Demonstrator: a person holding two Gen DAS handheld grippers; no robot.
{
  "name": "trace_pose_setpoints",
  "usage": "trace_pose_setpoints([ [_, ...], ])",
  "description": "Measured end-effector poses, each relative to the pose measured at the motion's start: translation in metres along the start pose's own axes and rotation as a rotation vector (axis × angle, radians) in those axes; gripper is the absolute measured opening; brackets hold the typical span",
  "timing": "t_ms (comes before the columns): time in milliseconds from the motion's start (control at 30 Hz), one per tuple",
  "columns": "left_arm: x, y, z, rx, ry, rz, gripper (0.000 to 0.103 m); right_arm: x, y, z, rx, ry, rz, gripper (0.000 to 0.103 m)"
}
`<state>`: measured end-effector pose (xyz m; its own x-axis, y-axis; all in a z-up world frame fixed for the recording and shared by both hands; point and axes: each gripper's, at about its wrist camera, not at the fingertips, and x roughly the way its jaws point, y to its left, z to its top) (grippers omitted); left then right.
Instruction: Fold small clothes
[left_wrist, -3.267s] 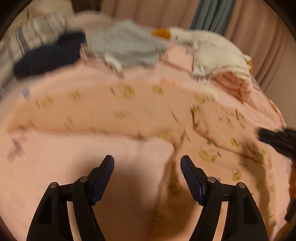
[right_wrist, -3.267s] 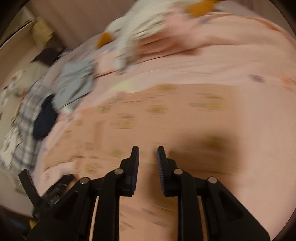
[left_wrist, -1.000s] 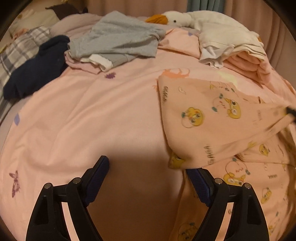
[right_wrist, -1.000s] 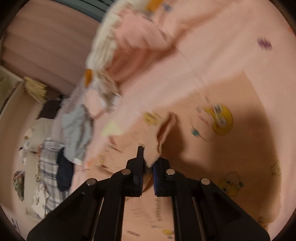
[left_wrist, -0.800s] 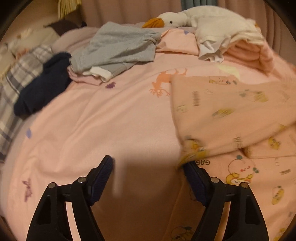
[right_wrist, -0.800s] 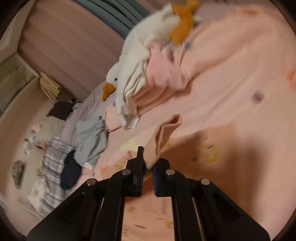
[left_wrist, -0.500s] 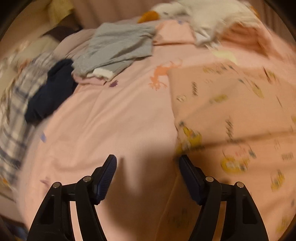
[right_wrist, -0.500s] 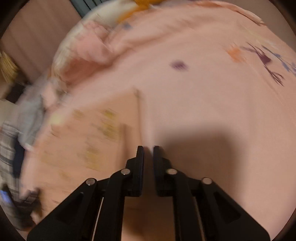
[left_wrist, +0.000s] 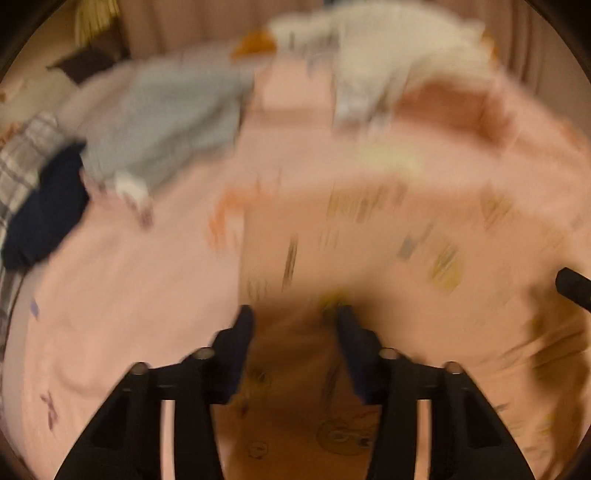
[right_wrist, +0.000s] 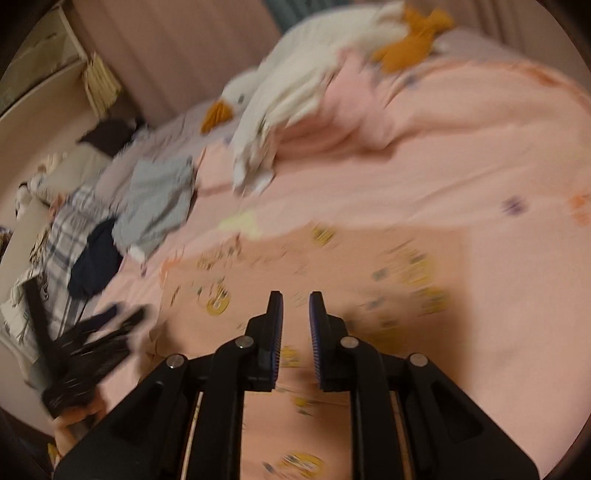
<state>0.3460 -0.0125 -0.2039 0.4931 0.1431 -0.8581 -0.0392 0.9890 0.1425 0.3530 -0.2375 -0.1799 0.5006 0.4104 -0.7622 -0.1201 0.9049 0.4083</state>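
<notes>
Item: peach printed garment (right_wrist: 332, 266), a small piece of clothing with yellow cartoon figures, lying spread on the pink bedsheet (right_wrist: 480, 155) in the near middle of the bed. One layer appears folded over another; its straight left edge shows in the left wrist view (left_wrist: 242, 258). Both views are smeared by motion, so seams and hems cannot be read.

Handling, as a judgement: thin, light, limp knit fabric. It will drape and sag from any single hold, will not keep a crease unless laid flat and pressed, and a pinch may lift only the top layer. Not fragile, and it grips well against ribbed pads. Best taken at two corners or along one edge, one gripper at each end, so the fold carries over evenly.

Left gripper (left_wrist: 293, 321): pointed down at the garment's near left part, with cloth lying beneath and between the blue pads. Its jaws have just been closing and stand partly apart; no pinch on fabric is visible through the blur.

Right gripper (right_wrist: 295, 314): over the garment's middle, jaws a narrow gap apart, just easing open, nothing between them.

Surroundings: grey garment (right_wrist: 159, 199), dark navy garment (right_wrist: 96, 258) and plaid cloth (right_wrist: 66, 229) heaped at the far left; white goose plush toy (right_wrist: 295, 81) on a folded pink blanket (right_wrist: 332, 125) at the far side.
</notes>
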Motion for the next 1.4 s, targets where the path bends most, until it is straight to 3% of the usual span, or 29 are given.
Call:
trace_pose_setpoints([
  [67, -0.004, 0.003, -0.019, 0.047, -0.110, 0.012, 0.048, 0.030, -0.005, -0.016, -0.010, 0.104, -0.085, 0.008],
  [133, -0.013, 0.009, -0.035, 0.072, -0.123, 0.107, 0.056, 0.026, -0.009, -0.032, -0.041, 0.036, -0.077, 0.005],
  [167, -0.019, 0.013, -0.039, 0.074, -0.126, 0.109, 0.056, 0.021, -0.009, -0.035, -0.058, 0.044, -0.077, 0.005],
  [267, -0.052, 0.036, -0.044, -0.002, -0.193, 0.003, 0.056, -0.001, -0.009, -0.034, -0.065, 0.079, -0.043, 0.015],
  [333, -0.056, 0.045, -0.038, -0.079, -0.229, 0.006, 0.059, -0.020, -0.004, -0.029, -0.081, 0.035, -0.036, 0.015],
  [400, -0.034, 0.042, -0.026, -0.089, -0.112, 0.047, 0.059, -0.027, 0.000, -0.027, -0.104, 0.001, -0.075, 0.021],
  [467, -0.007, 0.040, -0.033, -0.100, 0.037, -0.005, 0.058, -0.018, -0.005, -0.035, -0.090, 0.044, -0.091, 0.022],
  [500, -0.011, 0.044, -0.044, -0.124, 0.003, -0.034, 0.058, -0.007, -0.013, -0.043, -0.057, 0.100, -0.101, 0.020],
  [567, -0.029, 0.053, -0.066, -0.167, -0.041, -0.042, 0.058, -0.009, -0.028, -0.055, 0.014, 0.109, -0.078, 0.018],
  [633, -0.051, 0.070, -0.082, -0.243, -0.054, -0.096, 0.058, -0.035, -0.041, -0.064, 0.110, 0.105, 0.014, 0.024],
  [700, -0.086, 0.091, -0.092, -0.307, -0.058, -0.225, 0.058, -0.074, -0.050, -0.073, 0.188, 0.060, 0.083, 0.033],
  [767, -0.123, 0.112, -0.108, -0.436, -0.132, -0.335, 0.066, -0.122, -0.052, -0.086, 0.207, -0.059, 0.136, 0.061],
  [800, -0.145, 0.120, -0.121, -0.493, -0.180, -0.369, 0.077, -0.151, -0.052, -0.098, 0.219, -0.135, 0.148, 0.079],
  [867, -0.173, 0.124, -0.141, -0.527, -0.257, -0.416, 0.088, -0.188, -0.052, -0.122, 0.261, -0.232, 0.164, 0.096],
  [933, -0.192, 0.122, -0.155, -0.511, -0.276, -0.466, 0.095, -0.211, -0.055, -0.149, 0.310, -0.261, 0.211, 0.098],
  [1033, -0.204, 0.122, -0.195, -0.527, -0.292, -0.567, 0.095, -0.219, -0.063, -0.187, 0.369, -0.213, 0.254, 0.099],
  [1200, -0.196, 0.124, -0.230, -0.611, -0.232, -0.555, 0.095, -0.218, -0.078, -0.219, 0.467, -0.126, 0.163, 0.099],
  [1333, -0.187, 0.118, -0.248, -0.568, -0.184, -0.559, 0.095, -0.222, -0.087, -0.238, 0.500, -0.085, 0.164, 0.099],
  [1400, -0.173, 0.118, -0.267, -0.627, -0.199, -0.568, 0.095, -0.221, -0.090, -0.250, 0.500, -0.065, 0.178, 0.099],
])
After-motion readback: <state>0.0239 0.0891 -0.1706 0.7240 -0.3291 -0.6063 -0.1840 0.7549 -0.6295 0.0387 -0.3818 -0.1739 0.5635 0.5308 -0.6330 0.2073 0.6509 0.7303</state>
